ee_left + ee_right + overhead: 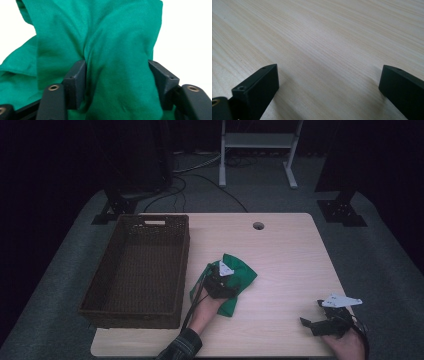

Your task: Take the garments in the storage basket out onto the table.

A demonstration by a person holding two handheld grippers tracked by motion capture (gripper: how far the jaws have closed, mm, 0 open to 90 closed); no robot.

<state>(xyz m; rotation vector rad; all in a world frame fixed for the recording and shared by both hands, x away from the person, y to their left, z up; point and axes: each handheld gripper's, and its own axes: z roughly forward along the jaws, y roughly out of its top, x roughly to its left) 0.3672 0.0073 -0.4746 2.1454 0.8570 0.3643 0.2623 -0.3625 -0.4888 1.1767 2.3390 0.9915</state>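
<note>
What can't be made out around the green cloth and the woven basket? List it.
- Green fabric cloth: in the left gripper view, whether the left hand-held gripper presses it; fabric bulges over the pads.
- Same cloth, high view: its near part lies under that gripper.
- Dark brown woven basket: the near wall hides part of the floor; dim light.

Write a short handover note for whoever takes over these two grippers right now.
Left gripper: fingers either side of a bunched fold of the green cloth; whether they still pinch it is unclear.
Right gripper: open, nothing between its fingers, low over bare table at near right.
Cloth: crumpled mid-table, right of the wicker basket.
Done: cloth reached.
Left: probably lifting it into the basket, which looks empty.
</note>
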